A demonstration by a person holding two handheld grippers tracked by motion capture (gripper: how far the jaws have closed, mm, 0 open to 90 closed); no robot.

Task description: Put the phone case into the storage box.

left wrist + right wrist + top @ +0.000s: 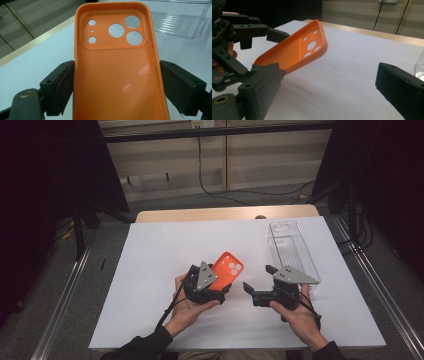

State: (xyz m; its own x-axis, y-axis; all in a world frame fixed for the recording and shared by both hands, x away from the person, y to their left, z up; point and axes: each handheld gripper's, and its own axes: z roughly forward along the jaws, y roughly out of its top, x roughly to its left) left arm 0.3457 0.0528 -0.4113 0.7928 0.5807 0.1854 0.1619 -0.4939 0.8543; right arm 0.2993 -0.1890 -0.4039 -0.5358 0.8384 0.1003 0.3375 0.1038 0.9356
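Clear tray (295, 251) on the table, nothing visible inside.

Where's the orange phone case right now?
High view, left of centre: the orange phone case is clamped in the left gripper, raised above the white sheet.

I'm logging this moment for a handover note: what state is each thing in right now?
orange phone case: empty, hollow side up, lifted off the table and tilted, clamped by its long edges.
left gripper: shut on the case.
right gripper: open, nothing between its jaws.
clear plastic tray: empty, lying flat on the white sheet.
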